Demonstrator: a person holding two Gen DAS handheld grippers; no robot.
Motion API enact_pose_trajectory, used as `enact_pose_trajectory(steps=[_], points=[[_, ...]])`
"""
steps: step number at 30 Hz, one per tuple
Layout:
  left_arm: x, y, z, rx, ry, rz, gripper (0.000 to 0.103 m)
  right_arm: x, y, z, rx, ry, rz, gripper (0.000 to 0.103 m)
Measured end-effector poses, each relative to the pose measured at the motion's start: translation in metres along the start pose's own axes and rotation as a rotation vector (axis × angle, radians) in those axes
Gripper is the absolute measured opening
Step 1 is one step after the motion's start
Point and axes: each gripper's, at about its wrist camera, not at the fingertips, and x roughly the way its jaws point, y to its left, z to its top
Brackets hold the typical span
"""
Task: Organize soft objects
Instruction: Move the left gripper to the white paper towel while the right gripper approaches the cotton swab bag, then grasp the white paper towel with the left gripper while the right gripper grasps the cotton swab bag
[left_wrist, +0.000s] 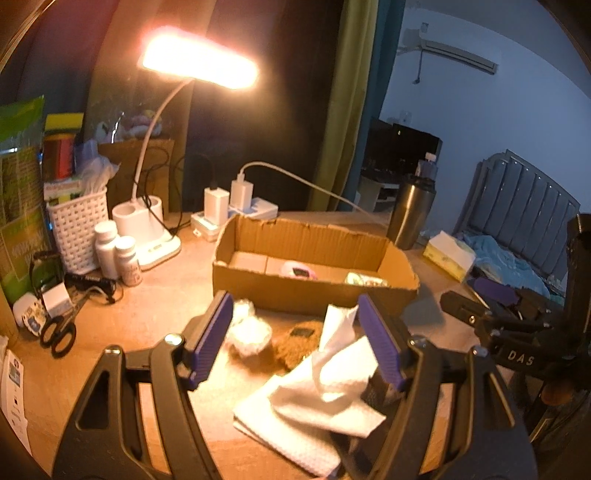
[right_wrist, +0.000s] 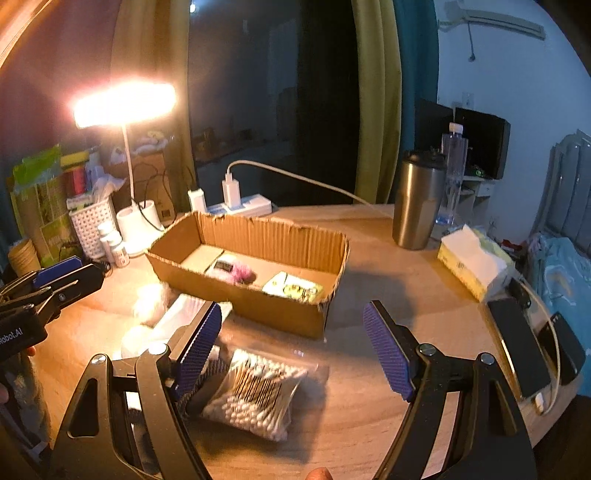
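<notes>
An open cardboard box (left_wrist: 314, 291) stands mid-table and holds a pink fluffy item (right_wrist: 240, 272) and a pale printed packet (right_wrist: 293, 288). My left gripper (left_wrist: 295, 343) is open above a white cloth (left_wrist: 317, 398) that lies crumpled in front of the box, one fold standing up between the fingers. Beside it lie a white fluffy ball (left_wrist: 247, 332) and a brown fluffy item (left_wrist: 295, 345). My right gripper (right_wrist: 295, 350) is open above a clear bag of cotton swabs (right_wrist: 255, 391) in front of the box (right_wrist: 258, 295). Each gripper shows at the other view's edge.
A lit desk lamp (left_wrist: 199, 59), white basket (left_wrist: 79, 229), pill bottles (left_wrist: 116, 254) and scissors (left_wrist: 61, 328) crowd the left. A power strip (left_wrist: 236, 210) sits behind the box. A steel tumbler (right_wrist: 417, 199), tissue box (right_wrist: 472, 262) and phones (right_wrist: 517, 347) are on the right.
</notes>
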Motion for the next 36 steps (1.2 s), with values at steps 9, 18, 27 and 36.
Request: enact_pose_trajectory(steps=[9, 18, 27, 36], points=[[0.006, 0.003, -0.016, -0.004, 0.041, 0.003, 0.072, 0.013, 0.006, -0.02, 0.001, 0.054, 0.013, 0.082], [0.026, -0.005, -0.028, 0.02, 0.113, -0.01, 0.072, 0.038, 0.007, -0.035, 0.014, 0.126, 0.037, 0.082], [0.05, -0.019, -0.036, 0.056, 0.197, -0.035, 0.072, 0.06, 0.003, -0.044, 0.037, 0.192, 0.065, 0.082], [0.063, -0.023, -0.042, 0.057, 0.254, -0.056, 0.067, 0.07, 0.0, -0.049, 0.055, 0.251, 0.095, 0.082]])
